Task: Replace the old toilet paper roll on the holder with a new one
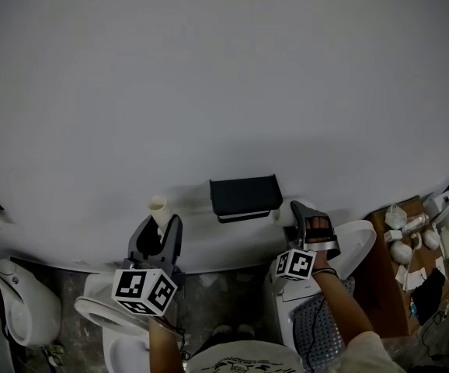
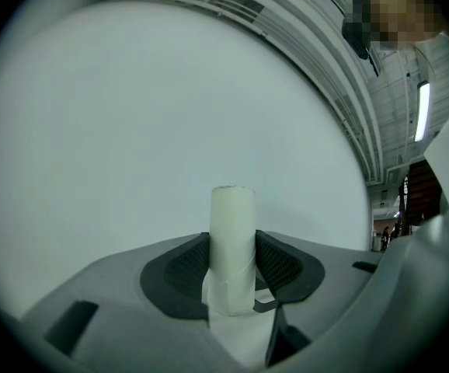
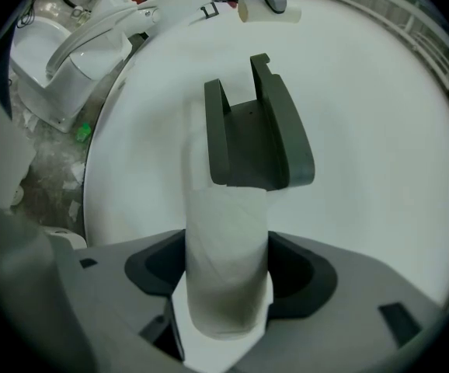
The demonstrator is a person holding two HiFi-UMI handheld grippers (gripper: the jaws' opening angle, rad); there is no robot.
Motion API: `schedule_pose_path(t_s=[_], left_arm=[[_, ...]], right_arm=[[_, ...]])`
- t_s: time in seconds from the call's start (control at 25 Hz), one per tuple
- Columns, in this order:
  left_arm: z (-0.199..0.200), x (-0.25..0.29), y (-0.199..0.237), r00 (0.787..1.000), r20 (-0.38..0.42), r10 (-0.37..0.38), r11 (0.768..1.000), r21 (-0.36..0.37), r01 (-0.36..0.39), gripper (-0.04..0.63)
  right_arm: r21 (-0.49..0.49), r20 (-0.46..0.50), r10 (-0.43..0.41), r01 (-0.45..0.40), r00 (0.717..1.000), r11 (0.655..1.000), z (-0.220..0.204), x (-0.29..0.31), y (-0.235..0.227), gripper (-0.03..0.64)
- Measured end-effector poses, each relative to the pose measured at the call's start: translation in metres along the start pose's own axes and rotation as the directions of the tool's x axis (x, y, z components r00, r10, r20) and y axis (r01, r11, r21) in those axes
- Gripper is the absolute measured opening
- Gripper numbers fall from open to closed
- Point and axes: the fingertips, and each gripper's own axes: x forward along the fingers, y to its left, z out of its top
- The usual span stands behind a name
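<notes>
Left tool [image 2: 232,274] clamps a slim, bare, pale tube [image 2: 232,224]; right tool [image 3: 226,282] clasps a thicker white roll [image 3: 226,239].

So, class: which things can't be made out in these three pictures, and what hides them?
- Holder: in the head view, its own cover hides the inside; in the right gripper view, the new roll covers its near end.
- Old roll: in the left gripper view, the bottom is sunk between the jaws.
- Small items on the box: in the head view, too small and dark.
</notes>
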Motion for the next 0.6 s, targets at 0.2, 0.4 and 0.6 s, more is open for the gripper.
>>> schedule_pose_path(t_s=[0.2,0.4,0.6], left_arm=[[0.003,-0.004,0.000,1.000,0.001,0.005,1.000,0.009,-0.005,0.183],[0.003,-0.008,0.005,1.000,-0.005,0.017,1.000,0.017,-0.017,0.183],[0.003,-0.017,0.011,0.999,-0.008,0.039,0.999,0.021,-0.039,0.183]], right_arm=[[-0.025,0.014,0.008,-0.008,1.000,1.000,0.007,0.004,0.006,0.298],[-0.032,0.028,0.011,-0.010,1.000,0.999,0.018,0.008,0.008,0.298],[-0.039,0.047,-0.001,0.002,0.999,0.999,0.028,0.011,0.015,0.298]])
